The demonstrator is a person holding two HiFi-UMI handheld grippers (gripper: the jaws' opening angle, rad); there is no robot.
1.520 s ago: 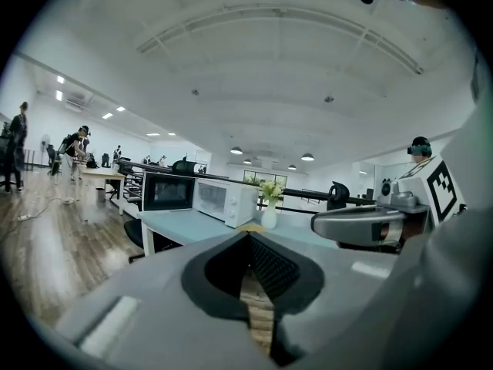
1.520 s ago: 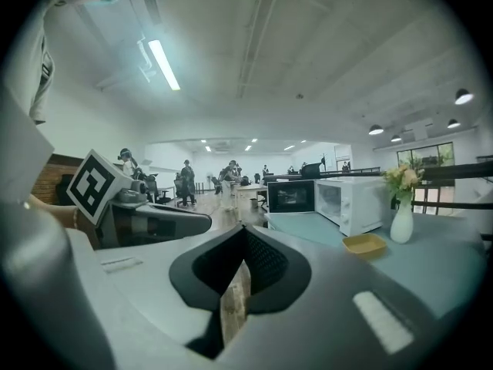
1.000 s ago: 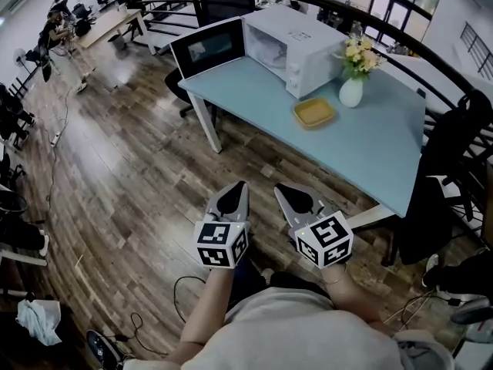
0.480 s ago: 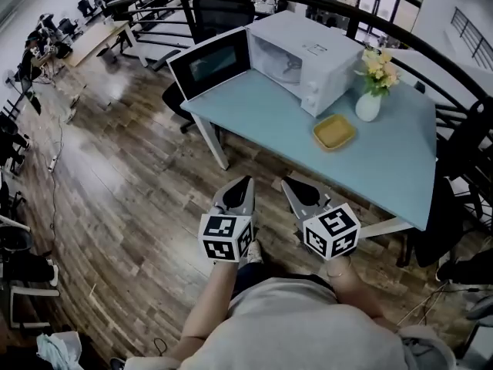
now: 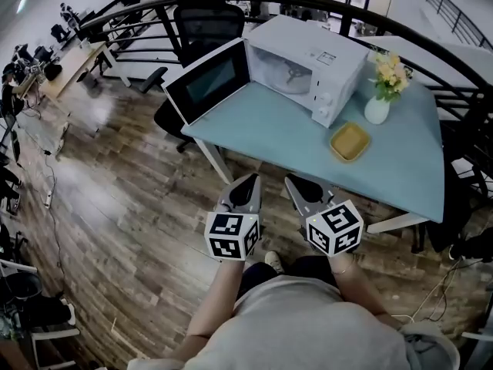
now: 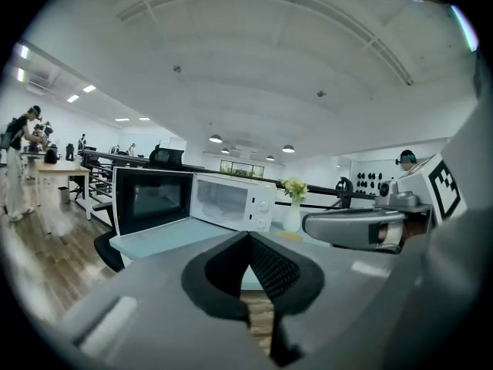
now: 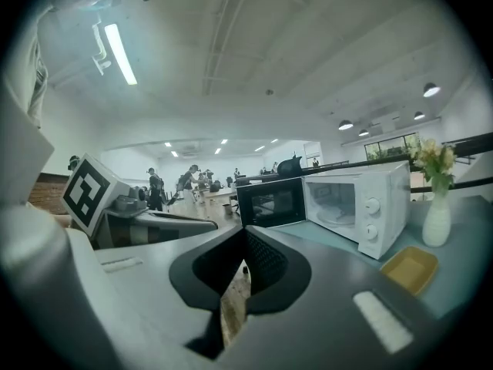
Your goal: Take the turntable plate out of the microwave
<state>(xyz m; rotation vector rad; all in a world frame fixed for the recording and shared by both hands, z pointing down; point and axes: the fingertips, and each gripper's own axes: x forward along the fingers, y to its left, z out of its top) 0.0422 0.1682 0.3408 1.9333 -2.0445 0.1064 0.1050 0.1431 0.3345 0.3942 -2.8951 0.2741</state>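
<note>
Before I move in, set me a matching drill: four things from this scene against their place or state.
1 microwave door
2 turntable plate
3 yellow dish
4 left gripper

a shut, empty
b inside the microwave
c swung open
d on the table by the white vase

Pairs: 1-c, 2-b, 3-d, 4-a

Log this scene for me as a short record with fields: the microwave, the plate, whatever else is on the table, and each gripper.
Microwave: white, on the light blue table, door swung open
Turntable plate: inside the cavity, not yet taken out
Other items on table: yellow dish, vase of flowers
Left gripper: fingers shut, empty, short of the table
Right gripper: fingers shut, empty, short of the table
</note>
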